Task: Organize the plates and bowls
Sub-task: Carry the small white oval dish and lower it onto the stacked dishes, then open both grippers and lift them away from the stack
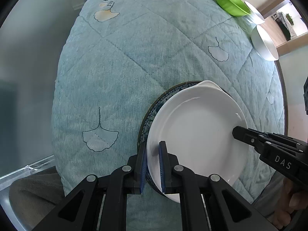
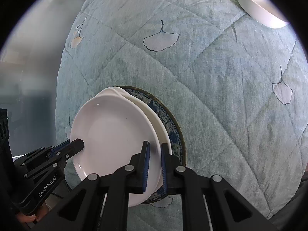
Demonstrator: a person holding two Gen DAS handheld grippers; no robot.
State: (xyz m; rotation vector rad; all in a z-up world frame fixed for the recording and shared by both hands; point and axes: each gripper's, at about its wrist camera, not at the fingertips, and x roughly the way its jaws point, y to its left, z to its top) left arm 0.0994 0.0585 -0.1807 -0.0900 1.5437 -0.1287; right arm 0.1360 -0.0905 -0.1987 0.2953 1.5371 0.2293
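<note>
My left hand-held gripper (image 1: 153,165) pinches the white plate's (image 1: 196,132) rim. My right hand-held gripper (image 2: 155,165) pinches its opposite rim, above the blue-patterned plate (image 2: 173,134) on the quilted table (image 2: 211,77).

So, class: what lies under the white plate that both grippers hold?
Under the white plate sits a second white plate, then a blue-patterned plate on the quilted cloth. Only their rims show; their centres are covered.

Just a teal quilted cover (image 1: 146,61) with ginkgo leaf prints, one yellowish leaf (image 1: 105,15) up around 11 o'clock beside some "YIN XING" lettering (image 1: 112,0).
</note>
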